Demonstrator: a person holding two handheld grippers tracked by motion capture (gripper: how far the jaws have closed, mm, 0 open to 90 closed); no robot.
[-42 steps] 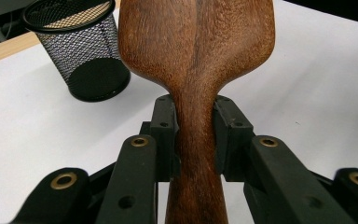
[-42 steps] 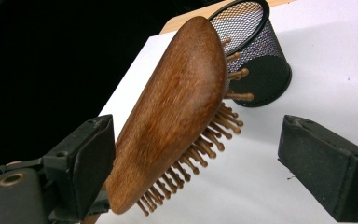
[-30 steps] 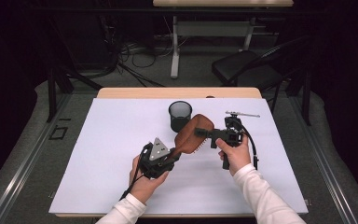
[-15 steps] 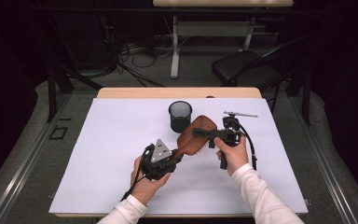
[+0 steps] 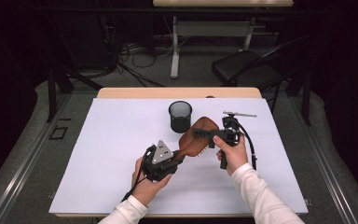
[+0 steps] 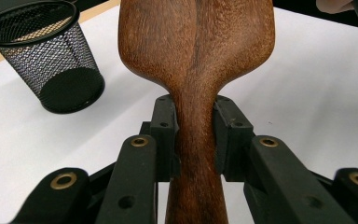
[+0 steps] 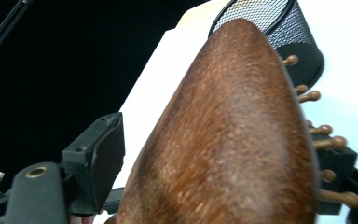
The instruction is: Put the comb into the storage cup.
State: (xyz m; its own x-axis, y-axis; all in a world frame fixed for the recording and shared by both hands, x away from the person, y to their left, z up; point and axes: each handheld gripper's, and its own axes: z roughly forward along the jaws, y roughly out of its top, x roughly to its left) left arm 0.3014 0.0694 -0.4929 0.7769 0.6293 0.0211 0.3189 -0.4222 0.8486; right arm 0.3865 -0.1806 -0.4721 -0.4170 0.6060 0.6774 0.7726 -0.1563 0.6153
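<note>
A brown wooden hairbrush (image 5: 196, 140) with wooden pins hangs just above the white table sheet, between my two grippers. My left gripper (image 5: 179, 156) is shut on its narrow handle (image 6: 196, 140), both pads pressed against the wood. My right gripper (image 5: 200, 132) reaches in from the right around the brush head (image 7: 233, 140). Its jaws have just been closing with the head between them. One pad (image 7: 100, 158) still stands a little off the smooth back, and the other pad (image 7: 338, 161) sits on the pin side.
A black mesh cup (image 5: 180, 116) stands upright just behind the brush, close to its tip. A thin metal rod (image 5: 240, 113) lies on the white sheet (image 5: 112, 140) behind my right hand. A black chair (image 5: 242, 70) stands beyond the table's far edge.
</note>
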